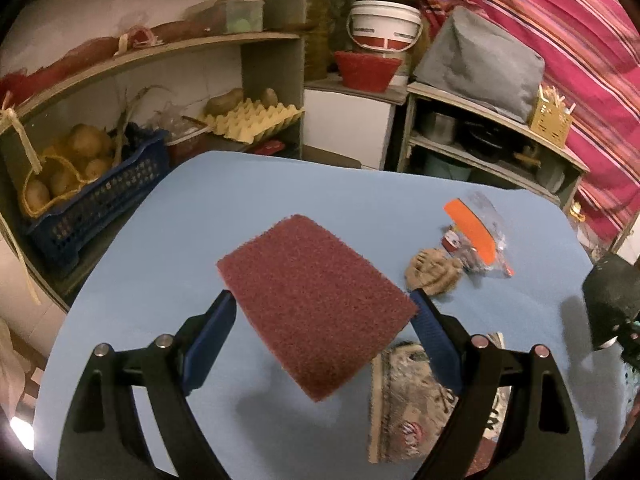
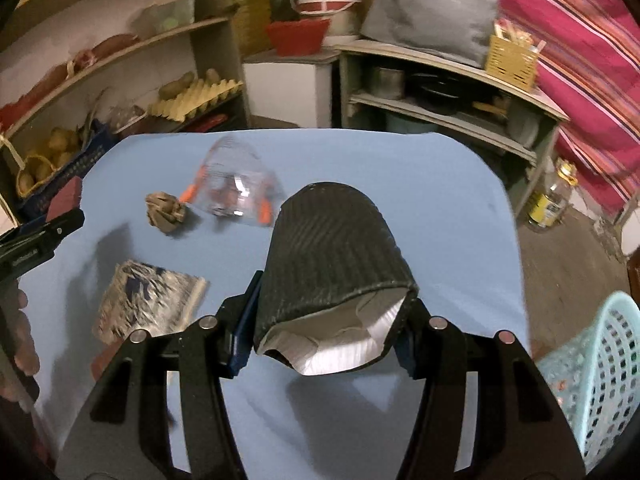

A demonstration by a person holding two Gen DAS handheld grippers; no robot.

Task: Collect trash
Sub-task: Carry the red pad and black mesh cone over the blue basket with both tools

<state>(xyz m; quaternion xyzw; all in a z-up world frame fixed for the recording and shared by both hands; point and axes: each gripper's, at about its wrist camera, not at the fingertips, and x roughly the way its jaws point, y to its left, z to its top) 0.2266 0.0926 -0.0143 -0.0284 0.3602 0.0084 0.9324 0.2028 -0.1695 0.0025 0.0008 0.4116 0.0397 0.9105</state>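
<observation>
Looking along the left gripper [image 1: 320, 312], a light blue table top [image 1: 180, 240] fills the lower half of the view, in a dim storeroom. Its blue-padded fingers [image 1: 212, 336] clamp a flat, dark red rectangular scouring pad [image 1: 316, 304] by two opposite edges, lifted above the table and tilted. Behind it, to the right, lie a crumpled brown paper ball [image 1: 434, 272] and, touching it, a clear plastic wrapper with orange print [image 1: 476, 236]. A flattened printed foil packet [image 1: 408, 400] lies on the table under the right finger. Beyond the table stand wooden shelves [image 1: 200, 46] with a yellow egg carton [image 1: 256, 118], a blue plastic crate of potatoes [image 1: 100, 196], a white bucket [image 1: 386, 26] and a pink striped curtain [image 1: 568, 40].

Seen from the right gripper [image 2: 324, 320], the same blue table spreads ahead. The jaws are closed on a black ribbed paper cup [image 2: 332, 252], squashed at its white-lined mouth, which points toward the camera, and held above the table. The wrapper, blurred here, the paper ball and the foil packet lie to the left, well apart from the cup. The other gripper enters at the left edge. A pale turquoise perforated plastic basket [image 2: 600, 372] stands at the lower right, apparently just beside the table edge.
</observation>
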